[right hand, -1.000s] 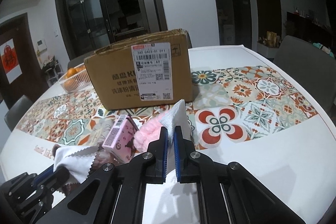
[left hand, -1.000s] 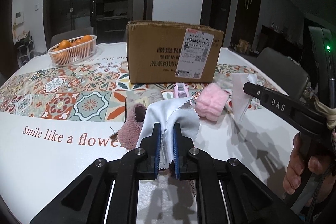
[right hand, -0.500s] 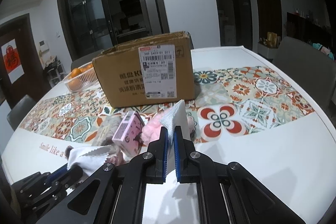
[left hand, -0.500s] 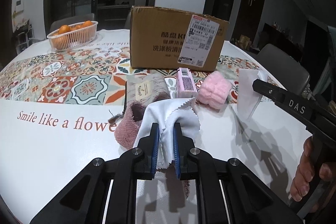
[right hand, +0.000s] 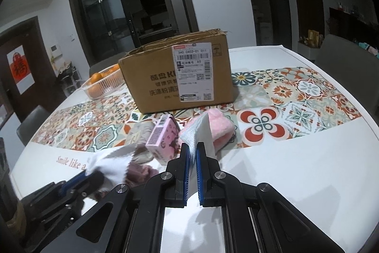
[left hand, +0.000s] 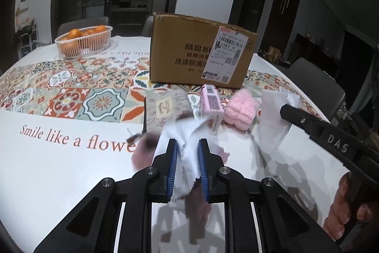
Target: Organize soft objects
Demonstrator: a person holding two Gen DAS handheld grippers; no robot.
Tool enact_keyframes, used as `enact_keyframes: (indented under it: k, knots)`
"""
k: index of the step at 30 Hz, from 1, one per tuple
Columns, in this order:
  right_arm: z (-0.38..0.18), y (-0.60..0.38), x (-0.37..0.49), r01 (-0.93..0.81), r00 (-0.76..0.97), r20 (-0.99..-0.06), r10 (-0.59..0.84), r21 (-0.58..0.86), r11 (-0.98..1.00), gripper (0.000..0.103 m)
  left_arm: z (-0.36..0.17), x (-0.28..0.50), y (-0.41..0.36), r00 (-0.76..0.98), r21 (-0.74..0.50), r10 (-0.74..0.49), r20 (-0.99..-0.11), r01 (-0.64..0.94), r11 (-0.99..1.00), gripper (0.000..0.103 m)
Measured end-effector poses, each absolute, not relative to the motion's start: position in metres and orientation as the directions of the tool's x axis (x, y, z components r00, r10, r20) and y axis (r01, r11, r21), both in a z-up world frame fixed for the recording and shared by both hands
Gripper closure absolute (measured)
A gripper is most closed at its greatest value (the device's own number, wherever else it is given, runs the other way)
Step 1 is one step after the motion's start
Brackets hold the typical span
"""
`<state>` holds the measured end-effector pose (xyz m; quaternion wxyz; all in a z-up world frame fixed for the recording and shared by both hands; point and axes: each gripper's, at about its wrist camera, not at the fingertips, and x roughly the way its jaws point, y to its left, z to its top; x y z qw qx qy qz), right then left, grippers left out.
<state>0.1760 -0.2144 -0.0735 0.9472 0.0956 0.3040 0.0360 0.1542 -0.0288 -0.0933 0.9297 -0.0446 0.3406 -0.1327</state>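
Note:
My left gripper (left hand: pixel 187 146) has its jaws apart, and a white zigzag-edged cloth (left hand: pixel 187 134) hangs loose and blurred between them over a mauve fuzzy item (left hand: pixel 144 151). My right gripper (right hand: pixel 193 150) is shut on a white wipe (right hand: pixel 203 132); it also shows in the left wrist view (left hand: pixel 272 113). A pink fluffy item (left hand: pixel 239 110) and a pink carton (left hand: pixel 210 106) lie on the table. A beige patterned cloth (left hand: pixel 165 106) lies left of the carton.
A cardboard box (left hand: pixel 201 54) with a shipping label stands on the patterned runner behind the objects. A white basket of oranges (left hand: pixel 84 39) sits at the far left. Chairs stand around the white table (left hand: pixel 59 170).
My left gripper's jaws have spread apart and the white cloth is slipping, blurred. Both grippers have risen or pulled back a little. The right gripper stays shut on the wipe.

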Motion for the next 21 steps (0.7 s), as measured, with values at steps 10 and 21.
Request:
enact_keyframes:
  k: [10, 21]
  knots:
    - [-0.081, -0.206, 0.174, -0.027, 0.792, -0.593, 0.145, 0.203, 0.979, 0.096, -0.105, 0.154, -0.026, 0.715, -0.162, -0.263, -0.648, 0.208, 0.965, 0.064]
    - [-0.087, -0.203, 0.175, -0.031, 0.777, -0.611, 0.152, 0.204, 0.978, 0.096, -0.122, 0.155, -0.029, 0.697, -0.091, -0.198, -0.689, 0.188, 0.978, 0.084]
